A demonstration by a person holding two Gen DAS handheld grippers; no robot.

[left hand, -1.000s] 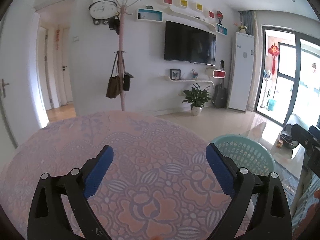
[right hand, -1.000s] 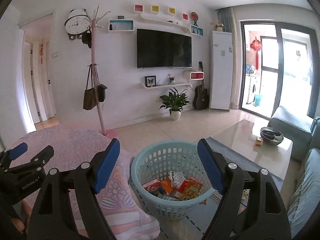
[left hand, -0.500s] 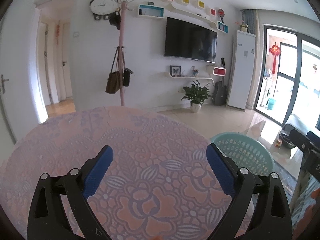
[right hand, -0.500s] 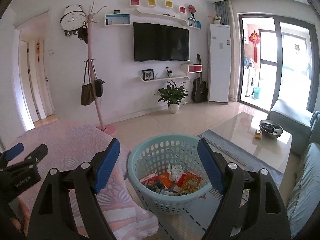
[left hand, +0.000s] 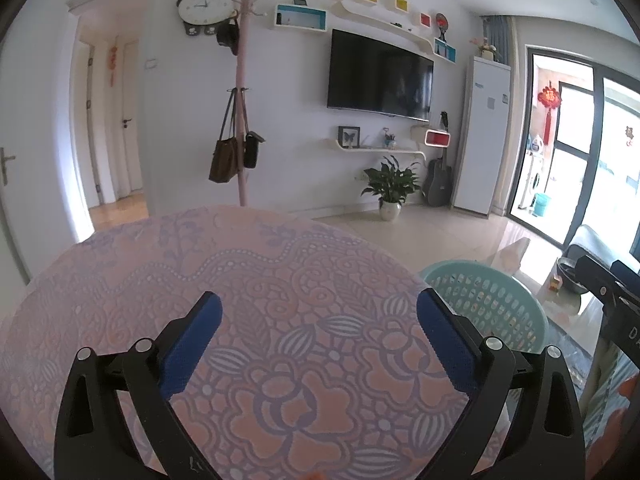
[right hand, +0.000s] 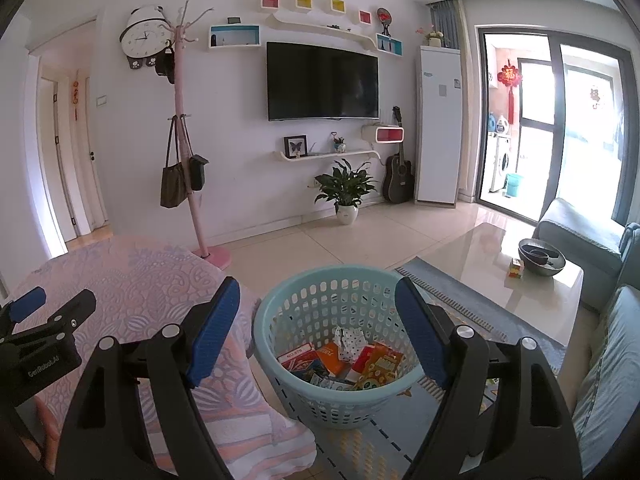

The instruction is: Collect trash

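A light turquoise basket (right hand: 340, 400) stands on the floor beside the table; several colourful wrappers and cartons (right hand: 344, 360) lie in its bottom. My right gripper (right hand: 318, 312) hangs above the basket's near rim, open, nothing between its blue pads. My left gripper (left hand: 318, 320) hovers open over the round table with the pink floral cloth (left hand: 240, 272); no trash shows on the cloth. The basket's rim (left hand: 484, 280) peeks past the table's right edge in the left wrist view. The left gripper also shows at the left edge of the right wrist view (right hand: 44, 320).
A glass coffee table (right hand: 500, 264) with a dark bowl (right hand: 542, 258) stands right of the basket, with a grey-blue sofa (right hand: 592, 240) beyond. A pink coat stand (right hand: 188, 160) with bags rises behind the round table. A potted plant (right hand: 348, 192) sits by the far wall.
Both views have shifted slightly downward and sideways. Both grippers stay open and the basket's contents look the same.
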